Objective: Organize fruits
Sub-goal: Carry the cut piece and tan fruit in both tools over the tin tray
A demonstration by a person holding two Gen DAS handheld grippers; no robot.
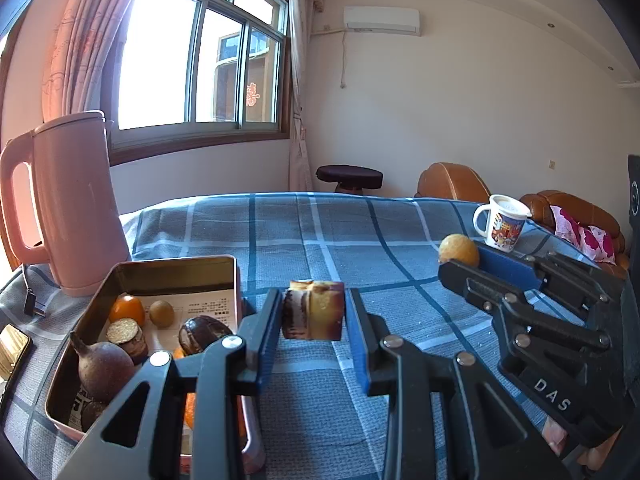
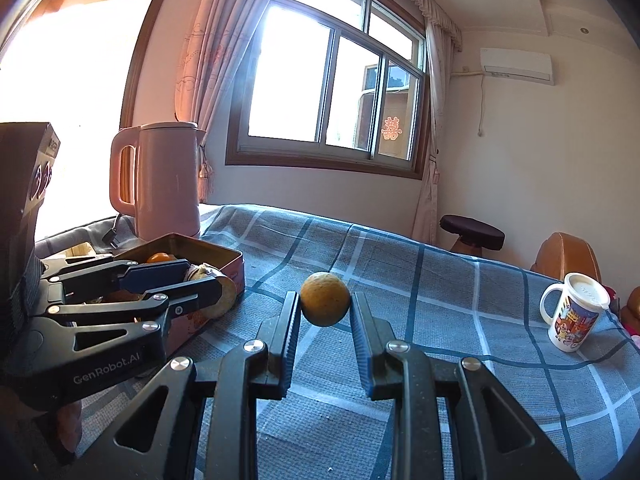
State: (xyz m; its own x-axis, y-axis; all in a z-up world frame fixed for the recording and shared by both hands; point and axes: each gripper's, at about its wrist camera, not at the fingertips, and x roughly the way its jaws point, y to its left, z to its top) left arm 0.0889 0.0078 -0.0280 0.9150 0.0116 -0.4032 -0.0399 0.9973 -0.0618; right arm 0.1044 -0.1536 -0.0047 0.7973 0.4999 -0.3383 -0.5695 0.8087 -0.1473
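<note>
My left gripper is shut on a cut chunk of yellow fruit with dark peel, held above the blue plaid cloth, just right of the metal tin. The tin holds several fruits: an orange piece, a small green-brown fruit and a dark round fruit. My right gripper is shut on a round yellow-orange fruit above the cloth. In the left wrist view the right gripper and its fruit are at the right. In the right wrist view the left gripper hovers beside the tin.
A pink kettle stands behind the tin at the left, its plug on the cloth. A printed white mug stands at the right; it also shows in the right wrist view. A phone lies at the left edge. A sofa and stool lie beyond.
</note>
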